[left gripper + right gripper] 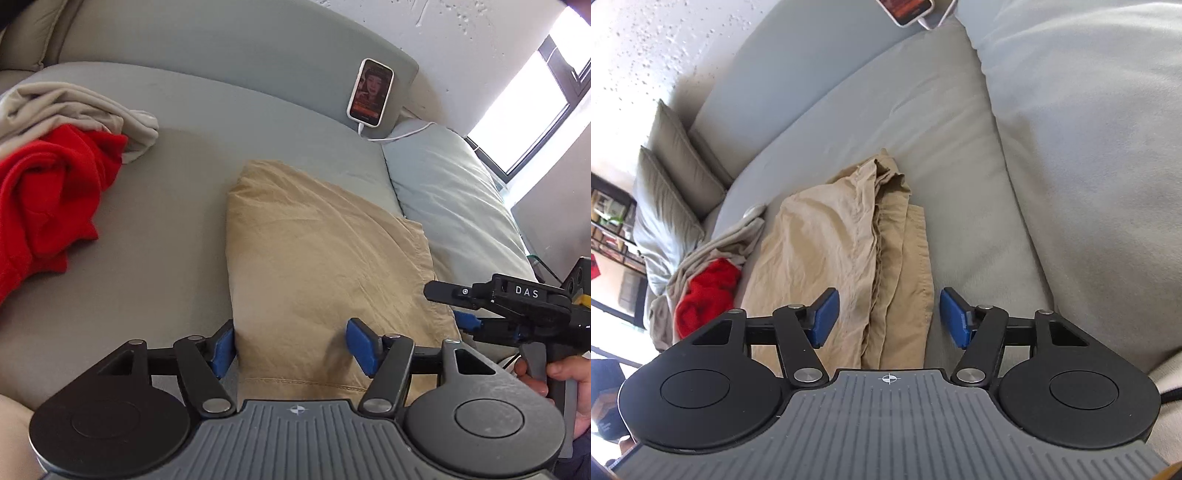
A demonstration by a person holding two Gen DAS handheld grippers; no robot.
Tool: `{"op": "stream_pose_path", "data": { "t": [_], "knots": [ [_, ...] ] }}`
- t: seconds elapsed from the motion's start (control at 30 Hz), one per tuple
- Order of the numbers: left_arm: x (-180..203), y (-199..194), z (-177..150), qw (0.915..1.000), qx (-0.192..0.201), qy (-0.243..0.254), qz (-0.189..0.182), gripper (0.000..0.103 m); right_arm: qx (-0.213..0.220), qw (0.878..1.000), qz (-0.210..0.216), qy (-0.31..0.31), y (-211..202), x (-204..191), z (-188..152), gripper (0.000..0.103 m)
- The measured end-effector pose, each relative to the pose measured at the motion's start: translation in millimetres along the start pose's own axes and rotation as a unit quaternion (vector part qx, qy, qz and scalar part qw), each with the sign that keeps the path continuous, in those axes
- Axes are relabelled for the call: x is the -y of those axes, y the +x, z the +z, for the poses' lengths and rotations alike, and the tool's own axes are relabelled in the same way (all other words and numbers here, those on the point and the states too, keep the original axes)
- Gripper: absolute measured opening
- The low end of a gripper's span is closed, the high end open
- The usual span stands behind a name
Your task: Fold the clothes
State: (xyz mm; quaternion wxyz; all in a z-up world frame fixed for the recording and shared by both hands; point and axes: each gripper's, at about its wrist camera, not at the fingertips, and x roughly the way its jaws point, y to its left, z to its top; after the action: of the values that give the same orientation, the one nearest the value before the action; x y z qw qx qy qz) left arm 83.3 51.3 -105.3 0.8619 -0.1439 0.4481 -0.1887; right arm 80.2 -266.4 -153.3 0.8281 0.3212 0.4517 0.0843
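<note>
The folded tan garment [325, 266] lies flat on the grey sofa seat cushion [166, 236], close in front of both tongs. In the left wrist view the left tongs [291, 349] stand apart with nothing pinched, one blue pad [223, 349] just beside the garment's left edge and the other over the cloth. This view alone shows the right tongs [467, 321] from the side at the garment's right edge, a hand [561, 384] on the grip, the whole phone [370, 94] leaning upright against the backrest with its white cable [402, 134], a bright window [532, 107], and the red garment [48, 199] spread wide beside a beige garment [77, 107] at the left.

The right wrist view shows the right tongs [888, 317] likewise spread and empty, straddling the garment's layered, stacked edges [897, 258], which the other view does not reveal. Here the phone [910, 9] is cut off at the top edge, and two olive throw pillows [676, 181] and a shelf [609, 221] appear at the left.
</note>
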Motion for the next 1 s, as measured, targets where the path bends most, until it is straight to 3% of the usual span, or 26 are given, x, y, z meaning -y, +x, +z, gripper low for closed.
{"op": "stream_pose_path", "data": {
  "t": [0.13,0.2,0.3,0.37,0.5,0.63,0.83,1.0],
  "knots": [
    [16,3,-2,0.9992,0.008,0.033,0.019,0.049,0.006,0.999,-0.020,-0.042,11,-11,2,0.061],
    [40,-3,-8,0.9928,0.026,0.103,0.055,0.040,0.007,0.994,-0.053,-0.092,17,-26,-4,0.031],
    [78,-16,-21,0.9715,0.052,0.206,0.105,0.029,0.015,0.988,-0.079,-0.134,14,-48,-12,0.014],
    [92,-27,-22,0.9661,0.061,0.227,0.107,0.026,0.030,0.984,-0.089,-0.153,2,-61,-15,0.011],
    [112,-51,-3,0.9742,0.075,0.208,0.045,0.026,0.081,0.982,-0.088,-0.146,-47,-70,-12,0.009],
    [153,-56,13,0.9732,0.077,0.215,-0.025,0.026,0.140,0.981,-0.090,-0.102,-115,-60,-2,0.009],
    [231,0,17,0.9656,0.039,0.232,-0.110,0.027,0.207,0.964,-0.156,-0.051,-205,-19,9,0.009],
    [293,53,8,0.9574,0.028,0.257,-0.127,0.027,0.239,0.944,-0.227,-0.036,-247,25,33,0.009]
  ]
}}
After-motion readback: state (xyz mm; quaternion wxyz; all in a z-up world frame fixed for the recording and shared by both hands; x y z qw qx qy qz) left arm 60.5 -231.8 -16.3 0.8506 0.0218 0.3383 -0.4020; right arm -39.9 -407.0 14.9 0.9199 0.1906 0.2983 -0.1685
